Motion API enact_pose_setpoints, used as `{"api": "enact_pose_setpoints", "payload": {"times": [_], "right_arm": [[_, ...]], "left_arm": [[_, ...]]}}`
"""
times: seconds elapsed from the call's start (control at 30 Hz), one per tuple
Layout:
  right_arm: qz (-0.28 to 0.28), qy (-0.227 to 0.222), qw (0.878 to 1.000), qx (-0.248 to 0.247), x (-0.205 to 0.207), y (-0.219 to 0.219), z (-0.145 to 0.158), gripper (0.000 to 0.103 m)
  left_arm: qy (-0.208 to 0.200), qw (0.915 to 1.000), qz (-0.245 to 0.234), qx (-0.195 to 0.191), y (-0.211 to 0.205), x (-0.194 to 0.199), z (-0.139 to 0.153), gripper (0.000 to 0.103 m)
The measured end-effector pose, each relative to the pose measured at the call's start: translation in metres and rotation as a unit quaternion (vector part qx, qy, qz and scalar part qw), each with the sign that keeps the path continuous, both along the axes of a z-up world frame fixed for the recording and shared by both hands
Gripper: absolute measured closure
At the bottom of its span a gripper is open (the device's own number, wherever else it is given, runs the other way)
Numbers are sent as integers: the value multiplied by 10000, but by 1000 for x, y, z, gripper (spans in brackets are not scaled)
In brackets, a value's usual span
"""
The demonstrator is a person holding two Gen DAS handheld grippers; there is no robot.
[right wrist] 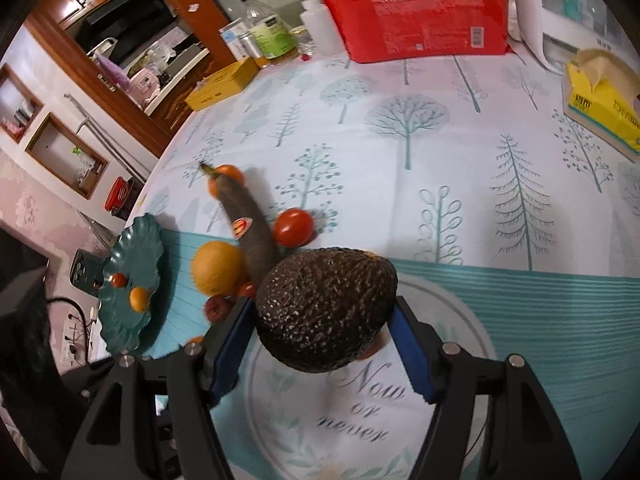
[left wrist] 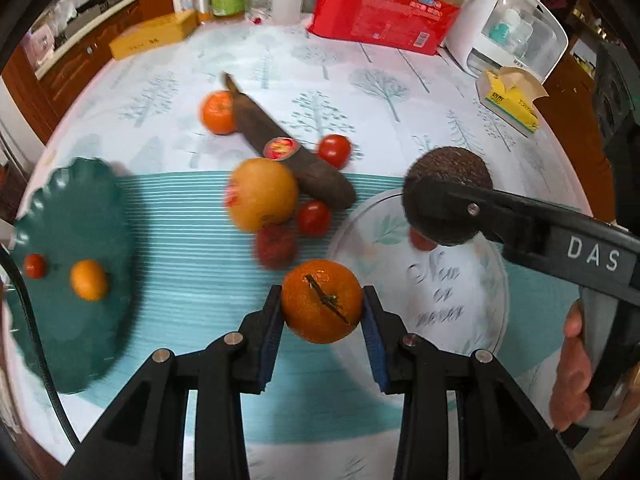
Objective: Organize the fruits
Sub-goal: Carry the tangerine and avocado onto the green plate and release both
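Mid-sort: the left claw (left wrist: 322,307) gripped a tangerine (left wrist: 321,301); the right claw (right wrist: 320,322) gripped an avocado (right wrist: 326,312); next, each probably needed carrying to a plate.

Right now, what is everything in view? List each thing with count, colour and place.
mandarin: one, orange, held in left hand-held gripper
avocado: one, dark, held in right hand-held gripper
banana: one, brown-black, mid-table
orange fruits on the cloth: two, beside the banana
small tomatoes: at least three loose, red, near the banana
green plate: one, left, holding a tomato and a small orange fruit
white plate: one, printed, under the avocado
red package: one, table back
tissue box: one, yellow, right
left hand-held gripper: black, blue pads
right hand-held gripper: black, blue pads
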State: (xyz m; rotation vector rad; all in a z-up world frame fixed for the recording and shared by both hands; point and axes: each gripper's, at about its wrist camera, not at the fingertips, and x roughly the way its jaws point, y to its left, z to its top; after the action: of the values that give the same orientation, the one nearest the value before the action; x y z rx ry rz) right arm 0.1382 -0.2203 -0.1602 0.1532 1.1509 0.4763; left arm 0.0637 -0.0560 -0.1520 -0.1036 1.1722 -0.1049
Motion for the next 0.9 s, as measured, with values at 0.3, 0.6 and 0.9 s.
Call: {"api": "enact_pose_setpoints", "payload": {"times": [0.3, 0.6, 0.9], "right_arm": [[333, -137, 9993, -102, -41, 59, 28, 35], [506, -345, 9978, -243, -73, 160, 60, 35], [659, -354, 9958, -519, -94, 249, 54, 35]], "left_arm": [[-218, 9985, 229, 436, 90, -33, 39, 67], [-603, 9963, 306, 523, 208, -44, 79, 67], [-757, 9954, 243, 527, 294, -28, 81, 67]]}}
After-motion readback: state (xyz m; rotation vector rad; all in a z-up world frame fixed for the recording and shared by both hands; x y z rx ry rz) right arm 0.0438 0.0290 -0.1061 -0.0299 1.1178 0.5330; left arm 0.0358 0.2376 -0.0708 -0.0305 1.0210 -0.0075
